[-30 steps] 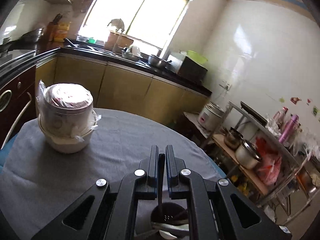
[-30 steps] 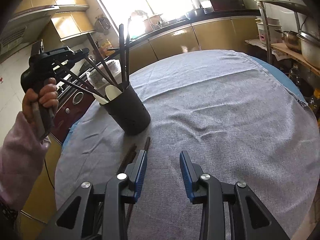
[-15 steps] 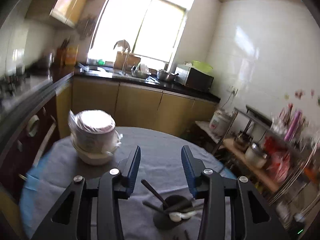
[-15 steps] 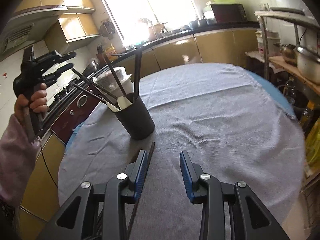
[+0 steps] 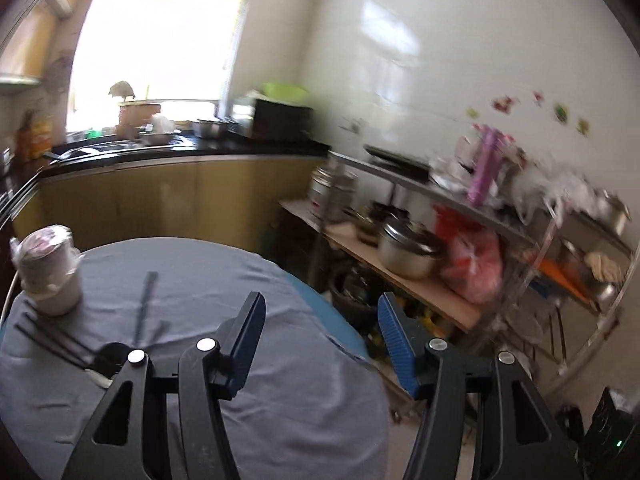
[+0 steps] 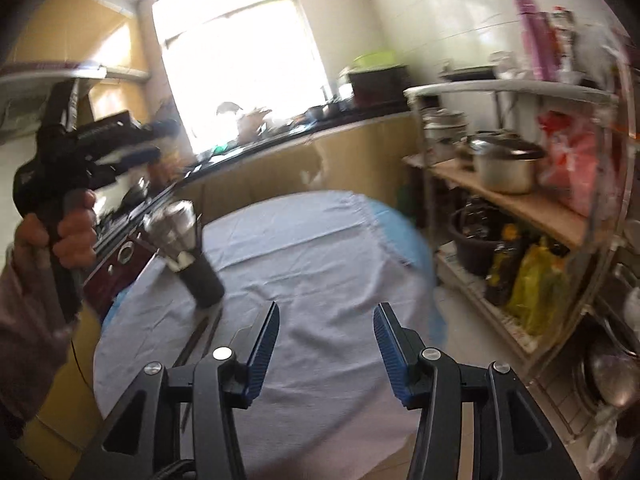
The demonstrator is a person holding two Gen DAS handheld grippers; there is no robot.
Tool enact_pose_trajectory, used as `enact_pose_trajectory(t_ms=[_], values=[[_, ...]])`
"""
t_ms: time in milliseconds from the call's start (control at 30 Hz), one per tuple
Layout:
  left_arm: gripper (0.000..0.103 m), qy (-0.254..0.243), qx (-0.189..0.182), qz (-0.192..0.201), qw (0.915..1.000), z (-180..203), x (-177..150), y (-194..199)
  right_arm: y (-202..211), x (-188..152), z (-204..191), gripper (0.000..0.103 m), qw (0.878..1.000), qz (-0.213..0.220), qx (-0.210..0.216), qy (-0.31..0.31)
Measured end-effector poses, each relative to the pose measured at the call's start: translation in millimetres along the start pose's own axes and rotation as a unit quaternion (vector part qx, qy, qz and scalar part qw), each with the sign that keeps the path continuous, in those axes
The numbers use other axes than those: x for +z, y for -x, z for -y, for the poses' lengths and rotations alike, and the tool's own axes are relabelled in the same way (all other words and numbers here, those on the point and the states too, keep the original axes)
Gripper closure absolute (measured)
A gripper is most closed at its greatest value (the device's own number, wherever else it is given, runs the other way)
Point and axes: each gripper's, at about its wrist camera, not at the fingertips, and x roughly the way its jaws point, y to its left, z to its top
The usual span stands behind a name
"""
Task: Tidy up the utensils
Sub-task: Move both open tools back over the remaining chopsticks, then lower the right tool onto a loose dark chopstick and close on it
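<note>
A black utensil holder stands on the grey tablecloth at the table's left side, with dark utensil handles and a white spoon in it. It shows low left in the left wrist view. Dark chopsticks lie on the cloth beside it. My left gripper is open and empty, held high above the table; it also shows in the right wrist view, gripped by a hand. My right gripper is open and empty above the table's near side.
A wrapped stack of white bowls sits at the table's far left. A metal shelf rack with pots and bags stands to the right. Kitchen counter and window lie behind.
My left gripper let go of the utensil in the holder, opened, rose and swung right. My right gripper pulled back and up from the table; both views are blurred by motion.
</note>
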Motion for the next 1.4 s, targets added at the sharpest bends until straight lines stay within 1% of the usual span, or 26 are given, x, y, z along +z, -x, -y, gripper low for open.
enact_pose_trajectory(t_ms=[100,167,233,300,400,467,567,700,767,833,933,1000,1067,1100,1133,1167,1267,1333,1400], values=[[0.043,-0.036,0.007,0.004,0.9993,16,-3,9,8,4,11,0.050,1.000,0.017,-0.001,-0.017],[0.043,-0.048,0.016,0.005,0.9987,18,-4,18,7,7,13,0.050,0.999,0.021,0.009,-0.030],[0.043,-0.057,0.038,0.006,0.9977,10,-6,27,4,10,9,0.050,0.999,0.020,0.021,-0.037],[0.043,-0.054,0.053,0.004,0.9971,4,-6,32,1,11,-4,0.050,0.999,0.020,0.039,-0.032],[0.043,-0.038,0.066,0.004,0.9971,-7,-8,42,-2,11,-23,0.051,0.998,0.025,0.051,-0.012],[0.043,-0.037,0.075,0.007,0.9965,-12,-11,48,-4,8,-30,0.050,0.998,0.024,0.058,-0.006],[0.043,-0.038,0.080,0.006,0.9961,-17,-19,54,-7,3,-30,0.051,0.998,0.015,0.061,-0.012],[0.043,-0.023,0.080,-0.008,0.9965,-26,-29,59,-9,0,-28,0.051,0.998,0.012,0.059,-0.020],[0.043,-0.022,0.088,-0.017,0.9957,-34,-40,65,-11,-2,-26,0.051,0.998,0.007,0.057,-0.022],[0.043,-0.021,0.105,-0.025,0.9939,-47,-59,78,-16,-4,-26,0.051,0.998,-0.004,0.055,-0.026],[0.043,-0.005,0.135,-0.052,0.9895,-78,-92,96,-30,-7,-28,0.051,0.997,-0.022,0.065,-0.038],[0.043,0.021,0.158,-0.072,0.9845,-104,-115,108,-45,-8,-35,0.052,0.995,-0.042,0.078,-0.045],[0.043,0.057,0.189,-0.095,0.9758,-137,-143,122,-65,-10,-48,0.058,0.993,-0.067,0.091,-0.046],[0.043,0.067,0.199,-0.100,0.9725,-145,-152,126,-74,-11,-56,0.058,0.991,-0.078,0.097,-0.045],[0.043,0.083,0.212,-0.109,0.9675,-160,-166,131,-85,-11,-65,0.058,0.990,-0.089,0.103,-0.043],[0.043,0.097,0.216,-0.118,0.9645,-169,-176,134,-96,-13,-76,0.061,0.988,-0.101,0.111,-0.040],[0.043,0.146,0.223,-0.143,0.9530,-198,-203,136,-131,-20,-113,0.063,0.982,-0.139,0.126,-0.021],[0.043,0.159,0.220,-0.154,0.9501,-206,-212,129,-154,-26,-136,0.065,0.979,-0.164,0.125,-0.003],[0.043,0.163,0.211,-0.164,0.9499,-210,-216,119,-179,-35,-157,0.066,0.975,-0.188,0.118,0.019]])
